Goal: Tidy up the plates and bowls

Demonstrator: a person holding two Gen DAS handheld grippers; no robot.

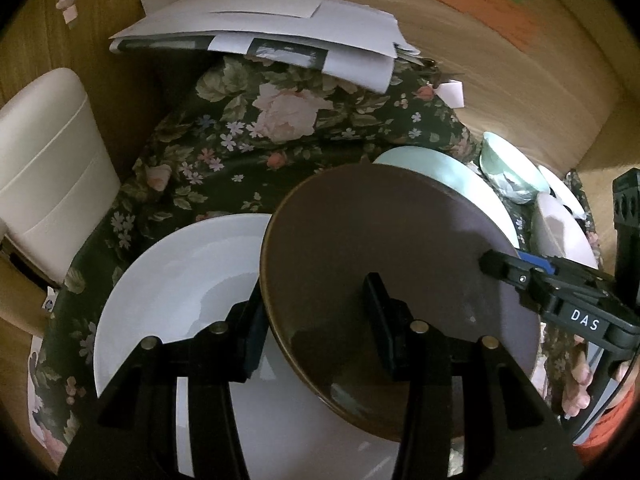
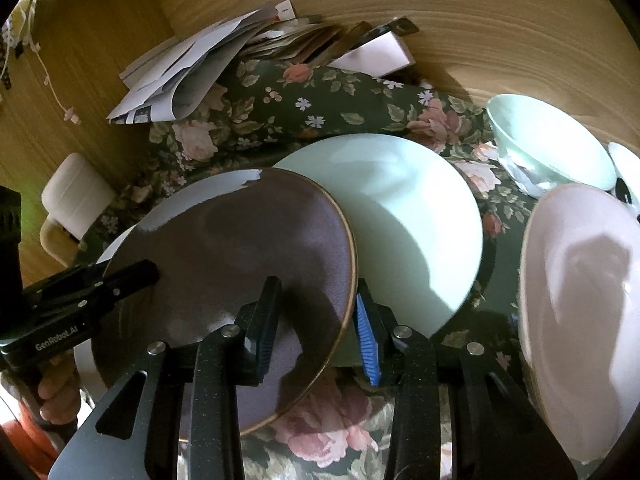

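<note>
A dark brown plate [image 1: 380,264] with a gold rim is held in the air between both grippers, tilted. My left gripper [image 1: 316,328] straddles its near rim, one finger over and one under; the jaws look closed on it. My right gripper [image 2: 316,324] straddles the opposite rim [image 2: 344,300] with a visible gap at the blue-padded finger. Below lie a white plate [image 1: 176,280] and a pale green plate [image 2: 408,216]. A green bowl [image 2: 552,148] and a pale pink bowl [image 2: 580,304] sit to the right.
Everything rests on a floral tablecloth [image 1: 240,140]. A pile of papers [image 1: 260,28] lies at the table's far side. A white chair [image 1: 44,172] stands at the left. Wooden floor surrounds the table. Another white dish [image 2: 626,164] sits at the far right.
</note>
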